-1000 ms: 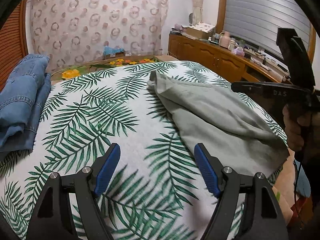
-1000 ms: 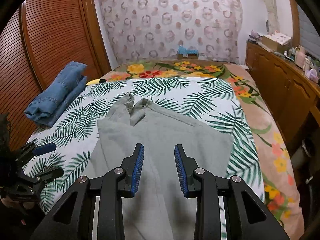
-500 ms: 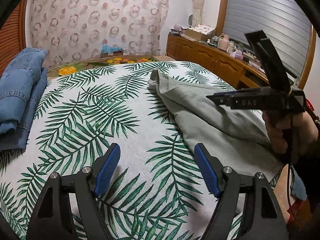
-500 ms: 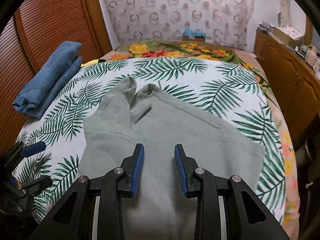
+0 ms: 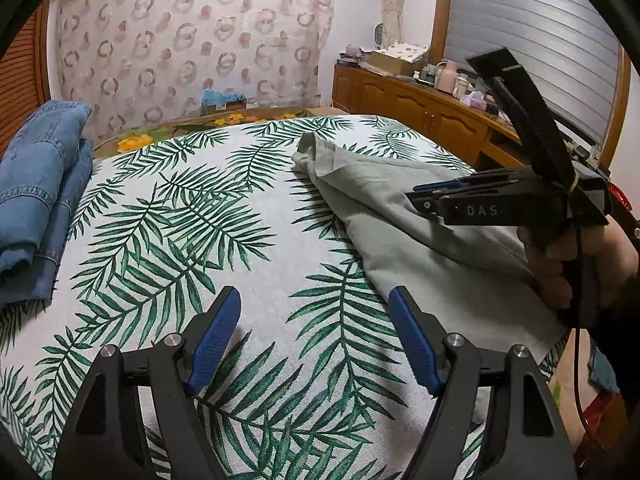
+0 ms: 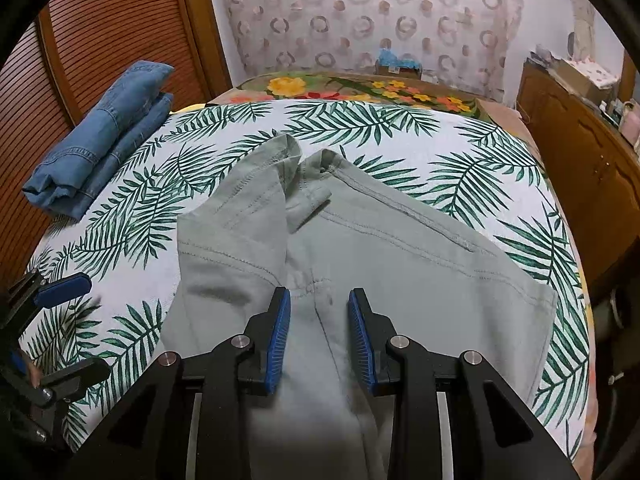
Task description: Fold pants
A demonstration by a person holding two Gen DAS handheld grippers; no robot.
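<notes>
The pale grey-green cotton pants [image 6: 360, 248] are lying crumpled on the white bedspread printed with green palm fronds [image 6: 400, 128], straight ahead of and beneath the right gripper with black arms and blue ribbed pads [image 6: 319, 332]. Its jaws are closing at this moment, the gap between the pads narrow, and a stitched seam of the pants is running up through that gap; the pads are not yet pressing the cloth. Past its tips, the waistband end of the pants is bunching up in folds, with one flap turned over to the left.

The left gripper of the same black-and-blue build [image 5: 314, 332] is hovering with its jaws spread wide, nothing between them, only the bare palm-print bedspread [image 5: 200, 220] below. The pants [image 5: 400, 216] are lying to the right of this gripper and ahead of it, their near edge just beside its right fingertip. Over them the right gripper [image 5: 420, 196] is being held by the person's hand [image 5: 568, 256], seen side on.

A folded stack of blue denim jeans [image 5: 36, 200] is resting well off to the left of both grippers, near the edge of the bedspread. Beyond it, in the right wrist view, a brown slatted wooden door [image 6: 100, 40] is standing.
</notes>
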